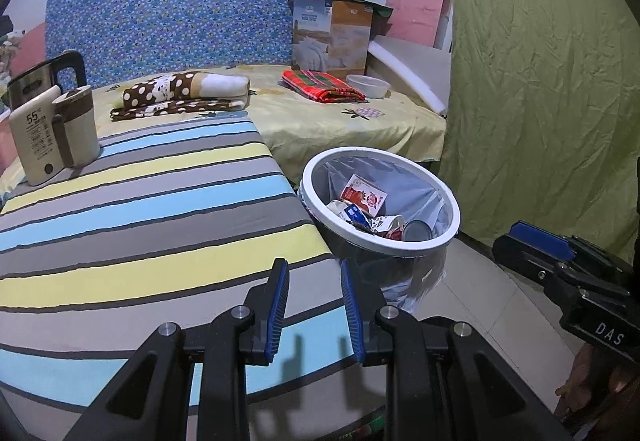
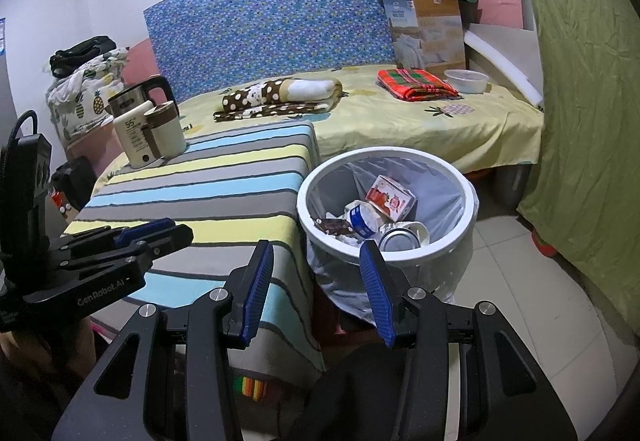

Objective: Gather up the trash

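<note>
A white-rimmed trash bin [image 1: 394, 249] [image 2: 384, 153] with a clear liner stands on the floor between the striped table and the bed. Inside lie a red carton [image 1: 362, 195] [image 2: 392, 199], a blue-and-white wrapper [image 2: 362, 221], a tin can [image 1: 416, 231] [image 2: 398, 239] and other scraps. My left gripper [image 1: 313, 269] [image 2: 160, 231] hovers over the table's near corner, left of the bin, open with nothing between its fingers. My right gripper [image 2: 316, 249] [image 1: 536, 245] hangs just in front of the bin, also open and holding nothing.
The striped table [image 1: 160, 201] [image 2: 208, 181] carries a kettle [image 1: 44, 81] and a beige cup [image 1: 76, 125] [image 2: 164, 133]. On the bed [image 1: 340, 125] [image 2: 400, 121] lie folded blankets, a red plaid cloth [image 2: 416, 83], a bowl [image 2: 466, 81] and a box [image 2: 430, 33]. A green curtain [image 1: 540, 81] hangs at right.
</note>
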### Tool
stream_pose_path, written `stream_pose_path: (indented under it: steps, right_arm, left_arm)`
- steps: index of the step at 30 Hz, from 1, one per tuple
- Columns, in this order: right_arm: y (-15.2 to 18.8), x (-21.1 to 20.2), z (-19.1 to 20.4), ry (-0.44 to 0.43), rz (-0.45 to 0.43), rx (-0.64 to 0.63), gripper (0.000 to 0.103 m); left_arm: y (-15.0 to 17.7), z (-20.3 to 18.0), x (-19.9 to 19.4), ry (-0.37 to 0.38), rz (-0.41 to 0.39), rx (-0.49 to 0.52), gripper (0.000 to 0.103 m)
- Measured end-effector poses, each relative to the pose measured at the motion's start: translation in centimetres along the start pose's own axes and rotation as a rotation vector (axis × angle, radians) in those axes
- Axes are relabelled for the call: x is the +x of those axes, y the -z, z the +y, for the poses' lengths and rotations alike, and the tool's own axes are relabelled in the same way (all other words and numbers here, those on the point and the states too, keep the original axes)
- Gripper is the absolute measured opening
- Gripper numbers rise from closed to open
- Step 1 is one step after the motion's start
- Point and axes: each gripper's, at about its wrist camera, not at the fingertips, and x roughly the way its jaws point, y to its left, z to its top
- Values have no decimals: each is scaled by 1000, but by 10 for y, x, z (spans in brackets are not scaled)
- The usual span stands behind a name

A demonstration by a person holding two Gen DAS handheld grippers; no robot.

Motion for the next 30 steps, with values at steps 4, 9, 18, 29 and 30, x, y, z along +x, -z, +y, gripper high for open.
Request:
stream_pose_path:
  steps: [4,9,18,29,30]
  right_arm:
    - [1,0,0,-1,1,2,47]
    - [1,0,1,-1,0,0,47]
    - [4,-3,2,-5,2,2,47]
    - [5,-2,3,-5,6,5,47]
    - [5,-2,2,-6,6,4,47]
  left_arm:
    - [2,1,-3,-7,-3,2,27]
    - [2,1,-2,-9,-3,2,27]
    - [2,-1,-3,-13,-4,12,27]
    - [3,-4,-4,-24,-7,24,27]
    - [3,-4,-4,-25,-8,24,27]
